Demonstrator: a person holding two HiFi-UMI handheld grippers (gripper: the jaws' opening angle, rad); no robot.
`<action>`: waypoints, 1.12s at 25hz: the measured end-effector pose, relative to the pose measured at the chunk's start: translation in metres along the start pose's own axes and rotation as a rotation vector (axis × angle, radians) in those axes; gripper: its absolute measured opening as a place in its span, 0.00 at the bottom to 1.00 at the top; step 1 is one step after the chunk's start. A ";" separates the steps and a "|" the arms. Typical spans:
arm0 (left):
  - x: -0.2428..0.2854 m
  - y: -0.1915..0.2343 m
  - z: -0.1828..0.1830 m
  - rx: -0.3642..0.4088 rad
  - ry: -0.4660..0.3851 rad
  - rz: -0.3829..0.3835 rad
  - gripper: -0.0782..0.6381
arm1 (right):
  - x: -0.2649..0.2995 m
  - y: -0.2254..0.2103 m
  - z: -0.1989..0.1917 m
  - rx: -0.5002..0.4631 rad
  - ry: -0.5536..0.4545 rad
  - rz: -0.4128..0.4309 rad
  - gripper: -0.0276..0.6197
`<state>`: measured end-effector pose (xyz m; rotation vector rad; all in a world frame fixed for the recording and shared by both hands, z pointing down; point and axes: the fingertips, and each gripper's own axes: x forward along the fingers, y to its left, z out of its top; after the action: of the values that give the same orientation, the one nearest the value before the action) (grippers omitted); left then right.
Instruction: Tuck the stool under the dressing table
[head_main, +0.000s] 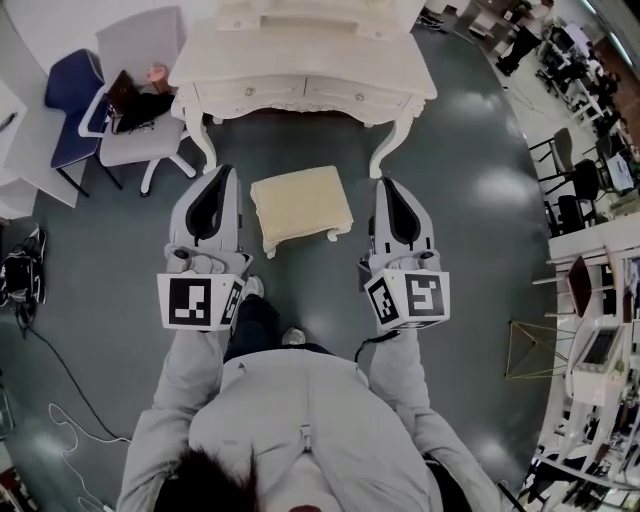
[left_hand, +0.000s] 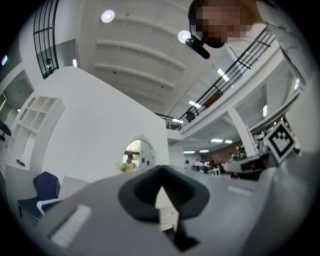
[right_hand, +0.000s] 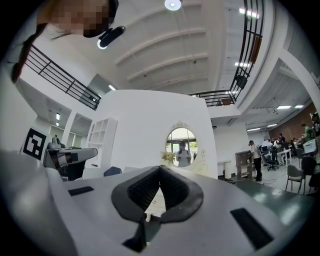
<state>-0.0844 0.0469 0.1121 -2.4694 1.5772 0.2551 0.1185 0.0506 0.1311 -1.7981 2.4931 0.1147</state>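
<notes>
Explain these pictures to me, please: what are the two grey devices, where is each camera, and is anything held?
A person holds two hand tools, a left gripper and a right gripper; the marker cubes belong to them. One picture looks down from the person's head; the other two ride on the grippers, looking along their jaws. Both grippers are shut and hold nothing. A cream stool stands on the floor between them, before the white dressing table, not yet under it.

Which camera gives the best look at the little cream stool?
The head view: it sees the whole stool from above, cushioned top and legs, standing just before the dressing table. Both gripper views tilt upward toward the mirror and ceiling; the stool cannot be made out there.
</notes>
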 end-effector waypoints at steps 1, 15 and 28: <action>0.007 0.004 -0.002 0.000 -0.001 -0.008 0.12 | 0.007 -0.001 -0.001 0.000 0.001 -0.008 0.05; 0.110 0.065 -0.057 -0.032 0.056 -0.142 0.12 | 0.113 -0.018 -0.036 0.032 0.051 -0.132 0.05; 0.130 0.074 -0.152 -0.105 0.210 -0.227 0.12 | 0.140 -0.018 -0.122 0.077 0.209 -0.188 0.05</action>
<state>-0.0916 -0.1360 0.2205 -2.8072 1.3684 0.0445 0.0902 -0.0995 0.2389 -2.0979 2.4010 -0.1858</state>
